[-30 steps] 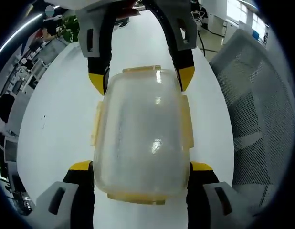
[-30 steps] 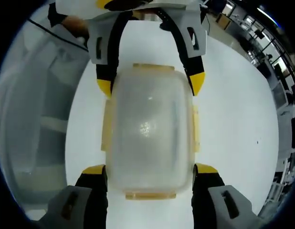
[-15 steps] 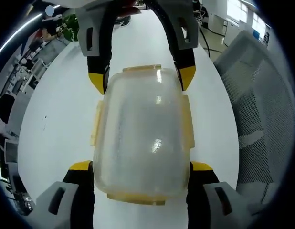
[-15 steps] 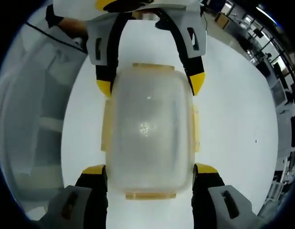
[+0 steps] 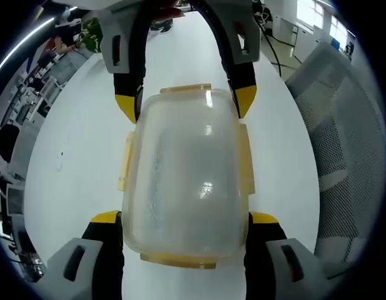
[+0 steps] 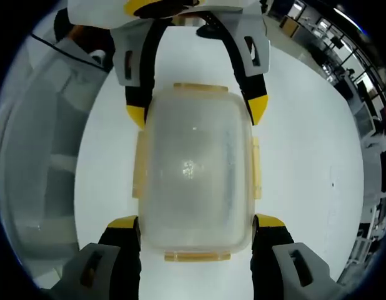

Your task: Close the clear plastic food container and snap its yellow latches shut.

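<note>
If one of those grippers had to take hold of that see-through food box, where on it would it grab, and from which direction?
Probably across the narrow width of the container, one jaw on each long side wall, coming in from a short end. Both grippers stand this way: the left gripper at the near end, the right gripper at the other. The rounded lid offers little to pinch, and the yellow latches look too thin.

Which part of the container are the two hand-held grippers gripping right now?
The clear container, from opposite ends: each hand-held gripper's jaws straddle the long sides near one end. Actual squeeze cannot be told.
</note>
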Tool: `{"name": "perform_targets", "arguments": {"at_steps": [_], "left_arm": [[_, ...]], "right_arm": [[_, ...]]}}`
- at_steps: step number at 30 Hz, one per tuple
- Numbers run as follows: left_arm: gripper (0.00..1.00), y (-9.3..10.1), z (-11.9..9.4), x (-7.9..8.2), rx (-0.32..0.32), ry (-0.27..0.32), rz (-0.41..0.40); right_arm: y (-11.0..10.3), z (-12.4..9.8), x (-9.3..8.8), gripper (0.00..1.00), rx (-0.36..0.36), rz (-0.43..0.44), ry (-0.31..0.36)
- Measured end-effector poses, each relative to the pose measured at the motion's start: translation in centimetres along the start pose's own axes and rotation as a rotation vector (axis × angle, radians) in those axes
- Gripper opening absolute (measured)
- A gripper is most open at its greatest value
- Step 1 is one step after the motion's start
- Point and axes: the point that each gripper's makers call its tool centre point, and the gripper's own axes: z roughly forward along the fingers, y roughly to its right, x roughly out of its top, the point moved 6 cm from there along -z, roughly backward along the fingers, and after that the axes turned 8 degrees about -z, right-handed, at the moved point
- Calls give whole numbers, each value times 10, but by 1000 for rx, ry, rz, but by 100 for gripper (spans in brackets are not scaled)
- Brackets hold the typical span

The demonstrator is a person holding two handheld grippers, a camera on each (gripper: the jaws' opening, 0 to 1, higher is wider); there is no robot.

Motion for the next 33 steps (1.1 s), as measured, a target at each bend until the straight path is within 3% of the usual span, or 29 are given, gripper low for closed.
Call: {"name": "perform_targets", "arguments": {"at_steps": [33], "left_arm": [[80,-25,5,4,-1,-13,15]], "right_arm": [[25,2,-6,72,-3,9,4]]}}
